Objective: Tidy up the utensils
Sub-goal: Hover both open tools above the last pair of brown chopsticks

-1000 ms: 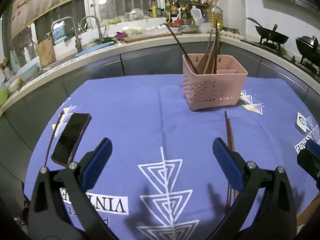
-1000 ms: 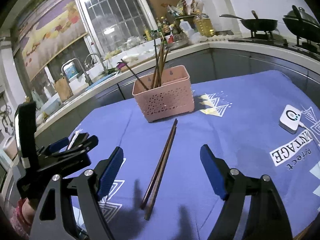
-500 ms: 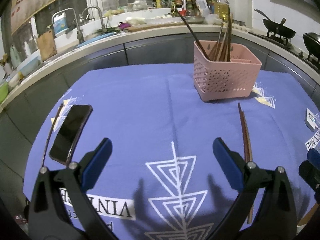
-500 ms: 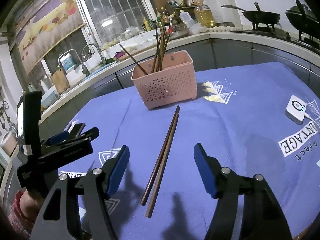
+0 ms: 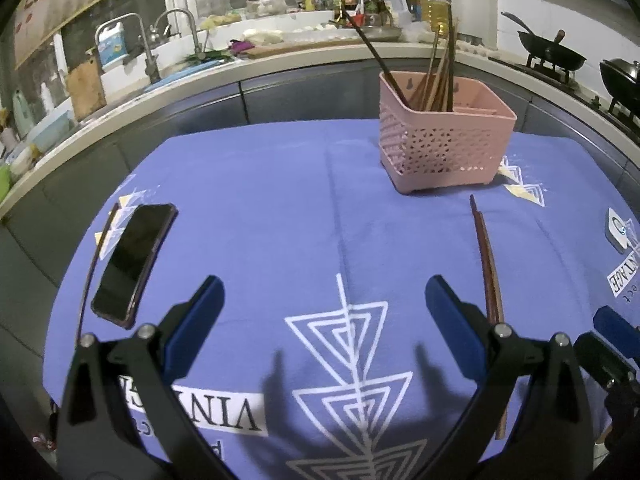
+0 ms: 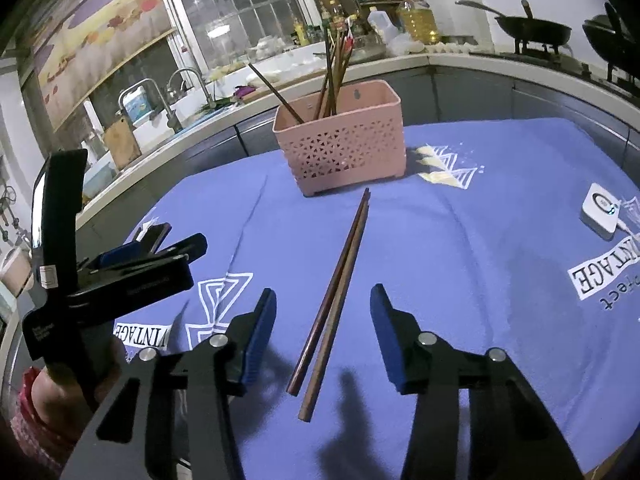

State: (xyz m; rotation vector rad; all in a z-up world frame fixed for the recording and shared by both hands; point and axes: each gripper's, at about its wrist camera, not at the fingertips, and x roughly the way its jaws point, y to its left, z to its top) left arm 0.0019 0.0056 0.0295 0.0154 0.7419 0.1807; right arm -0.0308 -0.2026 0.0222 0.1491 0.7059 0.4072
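- A pair of brown chopsticks [image 6: 340, 276] is lying flat on the blue tablecloth [image 6: 460, 248], side by side and touching along most of their length, their far tips pointing at the pink basket [image 6: 340, 148].
- The right gripper [image 6: 323, 320] is hanging low over the near ends of that pair. Its jaws have just been closing and are now standing about half apart, with the chopsticks between the blue pads [image 6: 262, 332] but not yet pinched; neither pad is touching the wood.
- The basket is standing upright just beyond the pair's far tips, and several chopsticks [image 6: 334, 76] are already leaning inside it, so part of the sorting looks done.
- This pair is still waiting to be lifted and dropped in. One more thin stick [image 5: 96, 260] is lying at the left edge of the cloth beside a black phone [image 5: 134, 260], and I judge it is also left to collect, though it is too slim to name for sure.
- The left gripper [image 5: 322, 312] is hovering over the bare cloth with its jaws wide apart and nothing between them; it is taking no part for now.
- Out to the right, a small white device [image 6: 602, 210] with a cable is sitting on the cloth, well apart from the chopsticks.
- Behind the table, a counter with a sink tap [image 6: 152, 96] and a wok [image 6: 532, 32] on the stove is crowding the background.
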